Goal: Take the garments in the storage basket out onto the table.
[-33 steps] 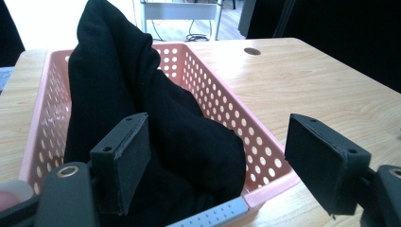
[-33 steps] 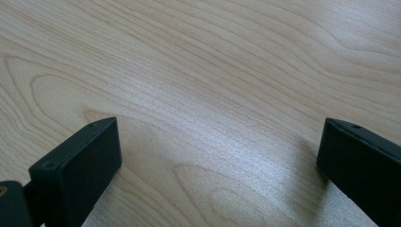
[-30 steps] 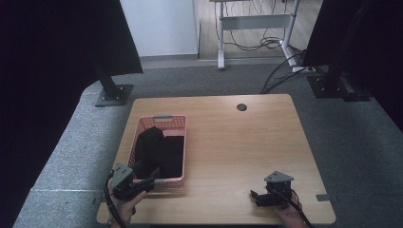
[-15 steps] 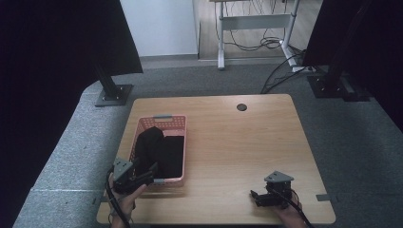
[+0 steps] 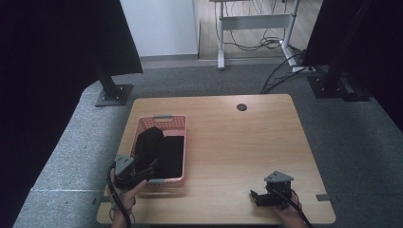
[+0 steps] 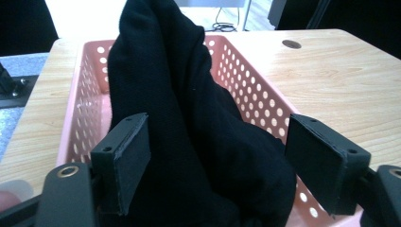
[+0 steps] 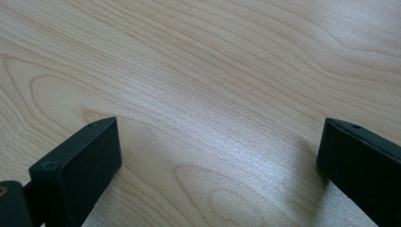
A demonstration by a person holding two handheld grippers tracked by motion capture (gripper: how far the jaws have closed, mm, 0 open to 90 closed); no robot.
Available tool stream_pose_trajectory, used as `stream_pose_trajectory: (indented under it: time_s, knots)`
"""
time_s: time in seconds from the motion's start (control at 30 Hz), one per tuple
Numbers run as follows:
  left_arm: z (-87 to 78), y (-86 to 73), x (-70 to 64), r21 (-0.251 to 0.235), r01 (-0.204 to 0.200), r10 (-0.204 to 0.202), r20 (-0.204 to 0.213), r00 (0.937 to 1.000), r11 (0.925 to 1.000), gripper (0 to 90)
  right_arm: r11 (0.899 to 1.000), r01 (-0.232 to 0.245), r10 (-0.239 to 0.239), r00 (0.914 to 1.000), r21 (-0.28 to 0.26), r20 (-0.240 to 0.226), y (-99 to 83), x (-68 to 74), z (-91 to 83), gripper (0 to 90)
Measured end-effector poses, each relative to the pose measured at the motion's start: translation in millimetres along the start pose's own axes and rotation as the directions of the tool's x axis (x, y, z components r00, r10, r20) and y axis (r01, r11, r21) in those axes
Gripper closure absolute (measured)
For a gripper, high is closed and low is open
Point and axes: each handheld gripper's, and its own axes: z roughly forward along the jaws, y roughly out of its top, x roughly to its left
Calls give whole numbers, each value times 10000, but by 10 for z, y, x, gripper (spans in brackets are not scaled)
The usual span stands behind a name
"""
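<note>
Reaching into the pink plastic basket with round holes point(image 5: 161, 122) at the lower left of the high view, the left gripper point(image 6: 222, 175) has its jaws wide apart around a soft black cloth point(image 6: 189, 123). The cloth sits bunched up inside the basket. It looks light and floppy, so it should be pinched on the thick fold between the jaws. At the lower right, the right gripper point(image 5: 257, 196) rests wide open over the bare wooden table point(image 5: 247, 142).
</note>
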Motion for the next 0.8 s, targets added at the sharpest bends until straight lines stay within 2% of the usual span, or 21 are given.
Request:
stream_pose_trajectory:
  time_s: [0.8]
  knots:
    - [194,60,114,291,75,-61,-464,9989,9995,222,10000,-18,18,10000,-2,19,1,2,1,2]
